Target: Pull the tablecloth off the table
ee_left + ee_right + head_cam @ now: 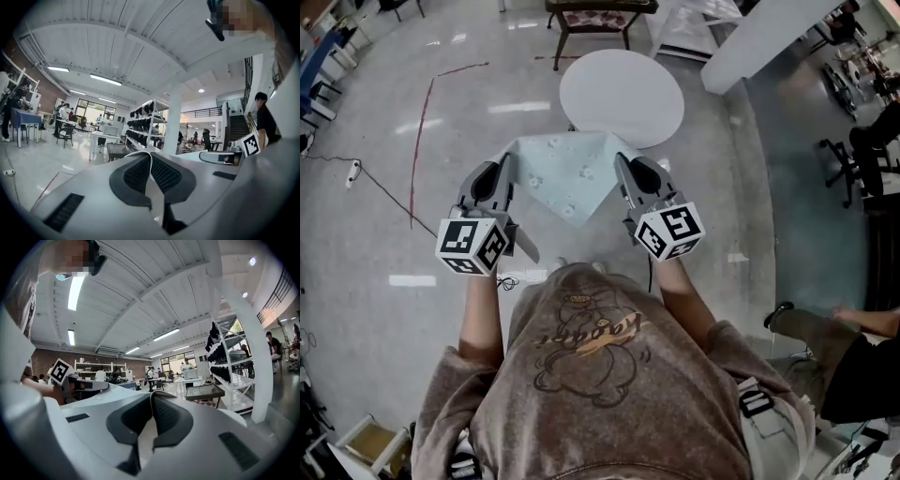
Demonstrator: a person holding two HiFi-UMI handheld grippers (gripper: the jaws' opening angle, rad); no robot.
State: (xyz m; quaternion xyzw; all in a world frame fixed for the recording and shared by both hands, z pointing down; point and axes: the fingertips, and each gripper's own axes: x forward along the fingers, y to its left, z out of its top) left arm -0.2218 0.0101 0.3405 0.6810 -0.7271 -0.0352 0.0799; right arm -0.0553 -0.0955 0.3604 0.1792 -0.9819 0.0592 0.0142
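A pale blue-green tablecloth [565, 175] with small white flower prints hangs stretched between my two grippers, its lower corner pointing toward me. It is apart from the round white table [622, 97], whose top is bare. My left gripper [505, 161] is shut on the cloth's left corner and my right gripper [622, 161] on its right corner. In the left gripper view the dark pads [136, 176] meet on a thin pale strip of cloth [157, 197]. The right gripper view shows the same, with cloth [145, 437] pinched between shut pads [171, 418]. Both grippers point level.
A dark wooden bench [595, 17] stands beyond the table. A white slanted structure [769, 37] runs at upper right. Someone sits at the right edge [853, 347]. A cable [384, 192] lies on the grey floor at left. Shelving racks [145, 124] stand further off.
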